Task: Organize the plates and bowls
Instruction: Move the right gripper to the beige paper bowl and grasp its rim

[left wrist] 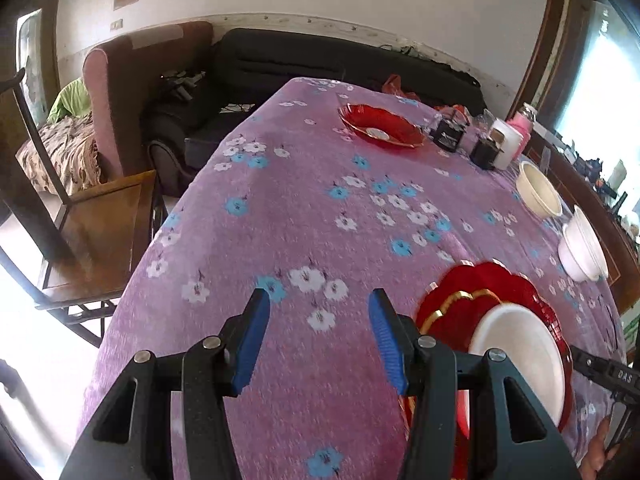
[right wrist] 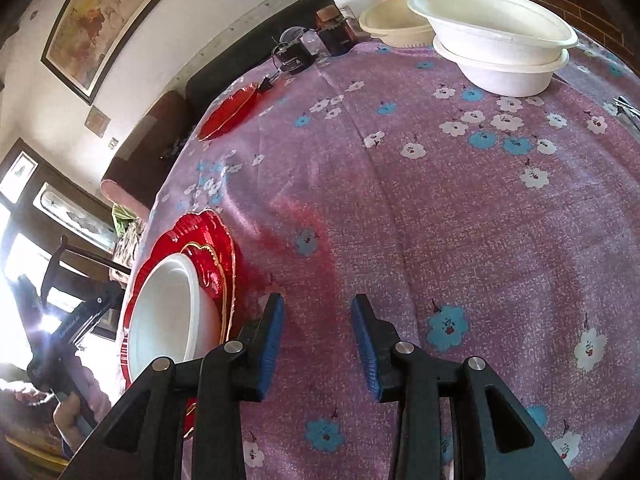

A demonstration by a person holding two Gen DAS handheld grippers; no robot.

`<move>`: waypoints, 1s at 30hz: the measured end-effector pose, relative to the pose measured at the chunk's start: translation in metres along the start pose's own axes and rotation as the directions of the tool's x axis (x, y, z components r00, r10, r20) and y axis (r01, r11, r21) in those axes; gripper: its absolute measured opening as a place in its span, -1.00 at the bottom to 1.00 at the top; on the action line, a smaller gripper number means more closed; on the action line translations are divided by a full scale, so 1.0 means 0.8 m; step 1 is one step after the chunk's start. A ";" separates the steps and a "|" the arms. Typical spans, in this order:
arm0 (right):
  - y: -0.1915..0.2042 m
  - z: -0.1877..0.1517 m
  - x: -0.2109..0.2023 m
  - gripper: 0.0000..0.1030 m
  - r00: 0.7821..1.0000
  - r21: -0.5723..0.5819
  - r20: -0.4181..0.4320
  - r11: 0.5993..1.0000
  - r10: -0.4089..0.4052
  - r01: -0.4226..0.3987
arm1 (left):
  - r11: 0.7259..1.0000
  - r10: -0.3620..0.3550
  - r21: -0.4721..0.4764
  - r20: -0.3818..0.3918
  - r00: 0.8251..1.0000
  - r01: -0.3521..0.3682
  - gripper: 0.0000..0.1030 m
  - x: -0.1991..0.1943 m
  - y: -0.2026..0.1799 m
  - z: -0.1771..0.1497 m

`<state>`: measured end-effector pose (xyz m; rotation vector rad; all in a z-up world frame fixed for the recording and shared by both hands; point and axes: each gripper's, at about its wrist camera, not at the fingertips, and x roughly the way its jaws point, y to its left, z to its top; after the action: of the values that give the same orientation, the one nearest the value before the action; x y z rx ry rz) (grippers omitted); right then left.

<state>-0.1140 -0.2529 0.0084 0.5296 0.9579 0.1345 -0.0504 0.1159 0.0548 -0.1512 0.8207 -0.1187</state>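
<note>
Both grippers hang over the floral cloth [left wrist: 304, 216] with jaws apart and nothing between them: the left gripper [left wrist: 319, 330] and the right gripper [right wrist: 318, 340]. At lower right of the left view, a white bowl [left wrist: 520, 356] sits on stacked red plates [left wrist: 480, 284]. Another red plate [left wrist: 380, 126] lies upper centre. Two white bowls [right wrist: 500, 52], seemingly nested, stand at upper right of the right view, beside a cream bowl [right wrist: 394, 26].

Broad middle of desk [right wrist: 460, 220] lies bare, passable. Near edge blocked by red plate stack [right wrist: 208, 248] carrying white bowl [right wrist: 168, 320]. Far side crowded: lone red plate [left wrist: 380, 126], dark jars [left wrist: 450, 134], cream bowl [right wrist: 394, 26], stacked white bowls [right wrist: 496, 40].
</note>
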 end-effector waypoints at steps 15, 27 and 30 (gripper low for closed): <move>0.002 0.096 -0.036 -0.27 0.988 -0.030 0.108 0.993 -0.107 0.111 | 0.998 -0.015 -0.070 -0.062 0.998 0.011 -0.01 0.069 0.027 0.012; -0.036 0.269 -0.058 -0.11 0.983 0.012 0.102 0.988 -0.152 0.151 | 0.988 -0.148 0.021 -0.163 0.975 0.153 -0.01 0.029 0.006 0.084; -0.065 0.309 -0.063 0.02 0.977 0.025 0.106 0.983 -0.185 0.183 | 0.980 -0.183 0.043 -0.206 0.961 0.196 -0.01 0.027 -0.031 0.126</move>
<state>0.0502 -0.4060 0.1339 0.4545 0.8976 -0.0673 0.0372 0.0969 0.1117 -0.1597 1.0020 -0.3452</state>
